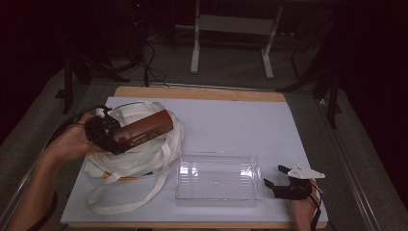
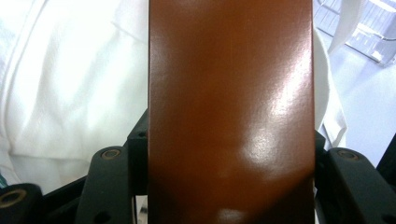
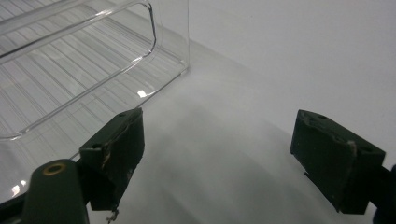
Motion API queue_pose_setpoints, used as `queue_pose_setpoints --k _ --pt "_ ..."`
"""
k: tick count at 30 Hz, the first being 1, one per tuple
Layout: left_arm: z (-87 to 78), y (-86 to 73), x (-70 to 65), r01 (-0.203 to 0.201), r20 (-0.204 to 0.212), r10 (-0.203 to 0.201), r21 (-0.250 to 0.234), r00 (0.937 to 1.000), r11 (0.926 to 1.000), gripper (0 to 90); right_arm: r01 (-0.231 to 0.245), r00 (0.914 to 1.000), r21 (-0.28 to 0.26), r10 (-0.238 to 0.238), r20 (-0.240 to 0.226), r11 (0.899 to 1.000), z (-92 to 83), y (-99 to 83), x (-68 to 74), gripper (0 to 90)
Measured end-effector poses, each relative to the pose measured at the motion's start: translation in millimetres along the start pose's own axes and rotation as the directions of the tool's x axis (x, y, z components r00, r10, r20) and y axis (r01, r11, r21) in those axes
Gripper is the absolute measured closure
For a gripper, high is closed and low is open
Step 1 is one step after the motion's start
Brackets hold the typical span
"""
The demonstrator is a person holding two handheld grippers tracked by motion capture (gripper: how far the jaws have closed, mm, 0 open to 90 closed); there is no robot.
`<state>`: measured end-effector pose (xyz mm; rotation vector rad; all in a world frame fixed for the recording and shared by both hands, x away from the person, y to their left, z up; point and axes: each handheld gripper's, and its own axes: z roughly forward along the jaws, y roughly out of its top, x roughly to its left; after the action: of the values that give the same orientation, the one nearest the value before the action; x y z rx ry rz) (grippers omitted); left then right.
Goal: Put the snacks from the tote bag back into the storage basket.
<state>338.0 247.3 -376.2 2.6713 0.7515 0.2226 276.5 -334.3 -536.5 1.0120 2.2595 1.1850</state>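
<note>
white table (image 1: 231, 120) | dark room | left jaws clamp brown box (image 1: 144, 130) | right jaws apart, empty

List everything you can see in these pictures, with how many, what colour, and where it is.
Box: one, glossy brown with pale lettering on its side, clamped in the left gripper above the cloth bag.
Cloth bag: one, white with long straps, crumpled on the left part of the table.
Tray: one, clear plastic, ribbed floor, empty, near the front edge right of the bag.
Table: one, white top with a wooden edge.
Frame legs: two, white, on the floor beyond the table.
Left gripper: one, black, shut on the box, held in the left hand.
Right gripper: one, black with a pale plate on top, jaws open, right of the tray, in the right hand.
</note>
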Motion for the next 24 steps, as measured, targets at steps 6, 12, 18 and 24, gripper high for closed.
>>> queue_pose_setpoints --k 6,12,18,24 --pt "-6.9 10.2 -8.6 -0.048 0.003 0.048 -0.008 0.9989 0.9988 44.0 0.0 1.0 0.0 0.0 0.0 1.0 0.0 0.0 0.0 17.5" --pt "-10.0 17.9 -15.3 -0.084 0.019 0.084 -0.028 0.9963 0.9961 43.9 0.002 1.0 -0.001 -0.002 0.0 1.0 0.0 0.0 -0.2 17.5" --pt "-10.2 22.0 -21.2 -0.109 0.031 0.11 -0.023 0.9935 0.9937 44.0 0.002 1.0 -0.002 -0.002 -0.001 1.0 0.0 0.0 -0.3 17.5" --pt "-6.4 29.2 -29.9 -0.146 0.051 0.146 -0.011 0.9879 0.9892 44.0 0.002 1.0 -0.001 -0.002 0.0 1.0 0.1 0.0 -0.1 17.5"
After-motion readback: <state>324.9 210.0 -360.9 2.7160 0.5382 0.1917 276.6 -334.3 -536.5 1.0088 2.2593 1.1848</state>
